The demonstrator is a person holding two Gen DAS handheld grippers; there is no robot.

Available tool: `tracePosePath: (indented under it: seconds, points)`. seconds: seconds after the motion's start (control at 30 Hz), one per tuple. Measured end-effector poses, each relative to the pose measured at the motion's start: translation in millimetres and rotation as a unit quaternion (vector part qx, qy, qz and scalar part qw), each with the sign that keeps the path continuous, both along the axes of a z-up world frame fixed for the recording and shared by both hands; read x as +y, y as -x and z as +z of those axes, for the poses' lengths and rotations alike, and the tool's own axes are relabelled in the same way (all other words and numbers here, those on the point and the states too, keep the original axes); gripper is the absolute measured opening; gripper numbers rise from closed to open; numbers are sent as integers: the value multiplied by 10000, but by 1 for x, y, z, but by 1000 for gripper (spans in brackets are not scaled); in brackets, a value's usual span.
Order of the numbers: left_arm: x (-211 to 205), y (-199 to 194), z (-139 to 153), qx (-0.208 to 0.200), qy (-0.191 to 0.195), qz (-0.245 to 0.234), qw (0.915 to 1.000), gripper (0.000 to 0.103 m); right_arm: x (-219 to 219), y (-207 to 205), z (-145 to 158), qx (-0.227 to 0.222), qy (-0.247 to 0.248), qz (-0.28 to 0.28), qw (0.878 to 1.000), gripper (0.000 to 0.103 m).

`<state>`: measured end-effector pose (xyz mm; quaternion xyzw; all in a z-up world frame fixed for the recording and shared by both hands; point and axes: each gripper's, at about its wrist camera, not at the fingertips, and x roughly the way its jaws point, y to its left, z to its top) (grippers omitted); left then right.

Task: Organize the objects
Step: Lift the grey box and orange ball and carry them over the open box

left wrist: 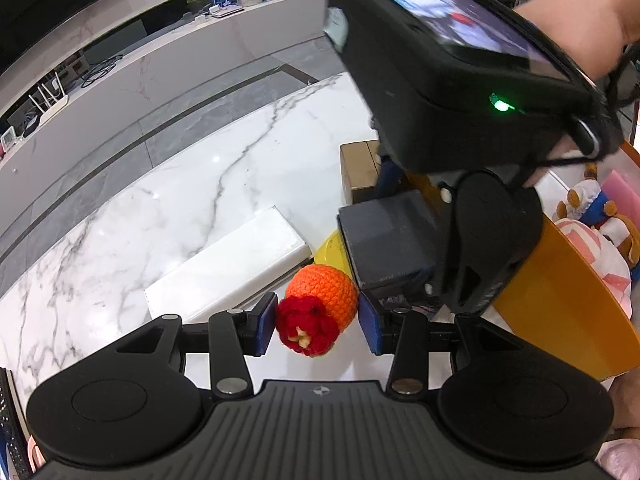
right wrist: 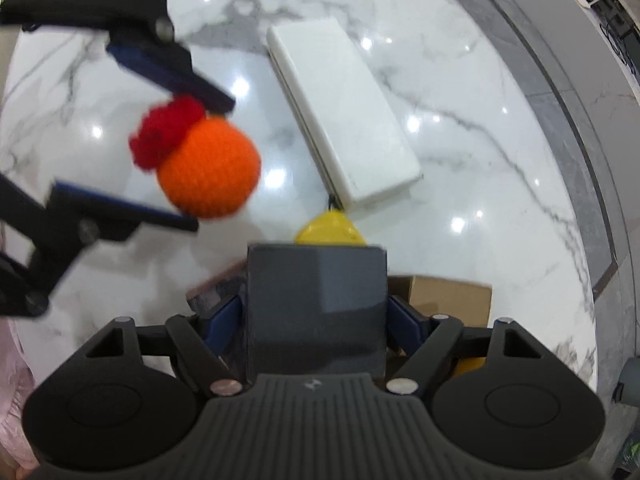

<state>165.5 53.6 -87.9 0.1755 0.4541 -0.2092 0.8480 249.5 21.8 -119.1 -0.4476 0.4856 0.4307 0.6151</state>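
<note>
My left gripper (left wrist: 318, 326) is shut on a crocheted orange fruit (left wrist: 324, 294) with a red tuft, held sideways between the blue pads above the marble table (left wrist: 180, 184). The right wrist view shows the same fruit (right wrist: 210, 168) pinched between the left gripper's two fingers (right wrist: 172, 76). My right gripper (right wrist: 316, 320) is shut on a dark grey box (right wrist: 316, 300), its blue pads pressed on both sides. From the left wrist view that grey box (left wrist: 384, 240) hangs just behind and right of the fruit. A yellow object (right wrist: 330, 230) lies on the table, partly hidden behind the box.
A white flat box (right wrist: 344, 120) lies on the marble top beside the yellow object. A brown cardboard box (right wrist: 448, 296) sits under the right gripper. At the right stands an orange bin (left wrist: 560, 300), with plush toys (left wrist: 592, 208) behind it. A person's forearm (left wrist: 580, 16) crosses above.
</note>
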Motion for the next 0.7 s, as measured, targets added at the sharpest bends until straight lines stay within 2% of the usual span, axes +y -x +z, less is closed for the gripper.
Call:
tracePosePath:
  seconds: [0.17, 0.3, 0.53, 0.63, 0.7]
  points:
    - [-3, 4, -2, -24, -38, -37, 10000, 50, -8, 4, 2, 74, -178, -123, 9997, 77]
    - [-3, 12, 11, -162, 0, -135, 9998, 50, -12, 20, 21, -18, -494, 70, 9988, 77]
    - [-8, 38, 64, -690, 166, -520, 9961, 50, -43, 45, 85, -500, -1017, 499, 9923, 76]
    - [-16, 45, 86, -844, 471, -680, 9930, 50, -67, 53, 117, -668, -1279, 539, 9881, 76]
    - [-27, 45, 91, -870, 578, -765, 9916, 50, -86, 55, 128, -698, -1371, 552, 9866, 76]
